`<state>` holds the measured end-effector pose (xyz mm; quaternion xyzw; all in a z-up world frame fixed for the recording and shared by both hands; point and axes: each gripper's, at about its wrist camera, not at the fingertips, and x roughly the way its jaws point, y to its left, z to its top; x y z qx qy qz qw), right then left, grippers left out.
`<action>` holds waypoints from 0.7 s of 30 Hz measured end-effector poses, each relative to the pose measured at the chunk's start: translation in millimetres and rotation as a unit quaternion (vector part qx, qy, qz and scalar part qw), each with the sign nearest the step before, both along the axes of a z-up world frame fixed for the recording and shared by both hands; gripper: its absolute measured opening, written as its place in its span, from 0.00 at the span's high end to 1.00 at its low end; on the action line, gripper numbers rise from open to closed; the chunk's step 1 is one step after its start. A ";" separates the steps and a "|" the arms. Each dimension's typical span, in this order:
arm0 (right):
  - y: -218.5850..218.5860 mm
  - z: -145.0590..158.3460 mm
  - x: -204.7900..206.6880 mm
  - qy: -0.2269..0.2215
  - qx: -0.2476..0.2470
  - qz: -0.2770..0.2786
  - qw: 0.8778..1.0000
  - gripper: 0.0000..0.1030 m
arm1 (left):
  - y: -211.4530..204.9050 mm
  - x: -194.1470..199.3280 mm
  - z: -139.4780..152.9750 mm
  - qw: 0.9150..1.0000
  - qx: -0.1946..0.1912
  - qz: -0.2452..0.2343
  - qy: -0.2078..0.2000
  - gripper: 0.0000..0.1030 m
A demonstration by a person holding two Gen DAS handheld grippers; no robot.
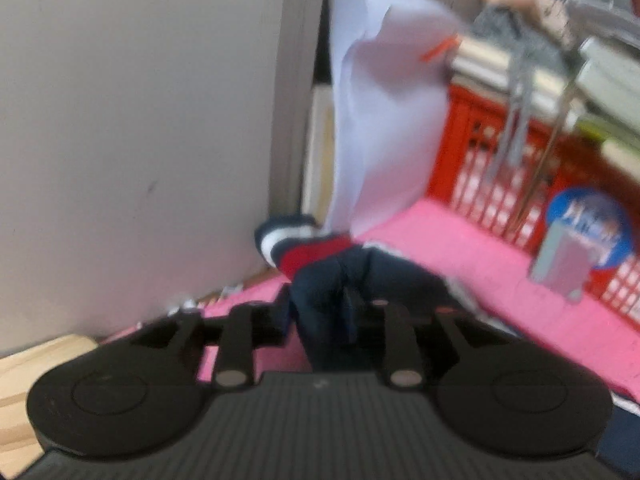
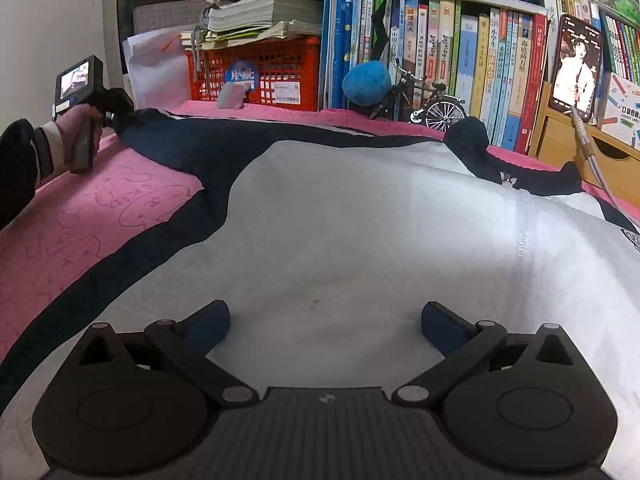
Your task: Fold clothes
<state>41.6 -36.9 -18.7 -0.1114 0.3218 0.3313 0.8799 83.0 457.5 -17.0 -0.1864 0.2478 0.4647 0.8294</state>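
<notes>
Two jaws at a white-and-navy jacket (image 2: 340, 220) lying spread flat on the pink-covered bench (image 2: 80, 216).

My right gripper (image 2: 325, 322) hovers low over the jacket's white body with its jaws spread wide and nothing between them. My left gripper (image 1: 320, 308) is at the far left end of the jacket. Its jaws stand narrow around the bunched navy sleeve (image 1: 324, 276), but cloth and blur hide the pads, so I cannot tell whether they pinch it. Just past them lies the red, white and navy striped cuff (image 1: 288, 236), close to the wall. Farther back stand a red crate (image 2: 280, 68) stacked with papers, a model bicycle (image 2: 432, 104), a row of books (image 2: 480, 60) and a lit phone (image 2: 576, 68).
</notes>
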 end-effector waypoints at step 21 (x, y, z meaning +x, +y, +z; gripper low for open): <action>0.0 0.3 0.8 0.001 0.000 0.000 1.000 0.00 | -214.2 -31.5 33.0 0.893 -0.060 -0.437 -0.091 0.21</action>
